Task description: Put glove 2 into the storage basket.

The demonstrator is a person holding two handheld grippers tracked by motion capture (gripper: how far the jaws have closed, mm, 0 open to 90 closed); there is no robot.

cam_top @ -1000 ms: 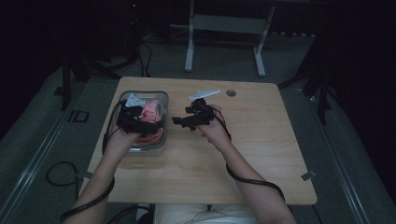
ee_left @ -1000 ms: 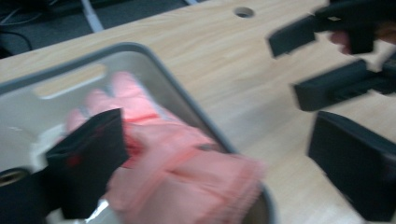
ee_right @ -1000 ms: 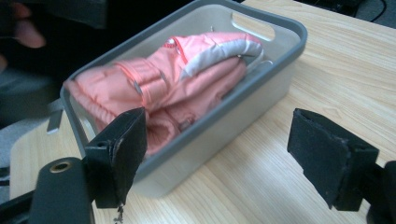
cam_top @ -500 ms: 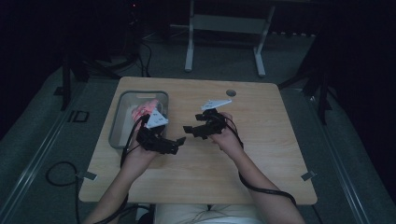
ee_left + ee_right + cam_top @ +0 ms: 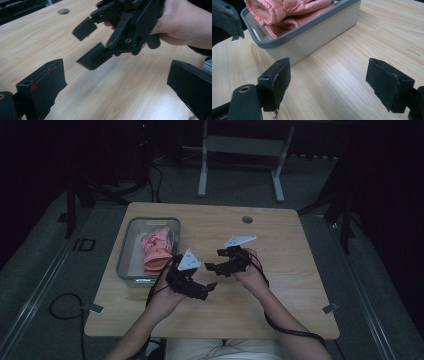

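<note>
The pink garment (image 5: 156, 251) is lying bunched inside the grey bin (image 5: 125, 270) at the table's (image 5: 300, 285) left side. It is looking soft, light and limp; a raised fold near its middle is offering the best hold. Both grippers are hovering over bare wood beside the bin, left gripper (image 5: 209, 290) and right gripper (image 5: 212, 260) each with jaws apart, holding nothing.

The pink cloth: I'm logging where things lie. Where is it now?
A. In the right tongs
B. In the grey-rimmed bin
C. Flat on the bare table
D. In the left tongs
B: the pink cloth lies bunched inside the bin, while the left tongs and the right tongs stand open and empty over the table.
</note>
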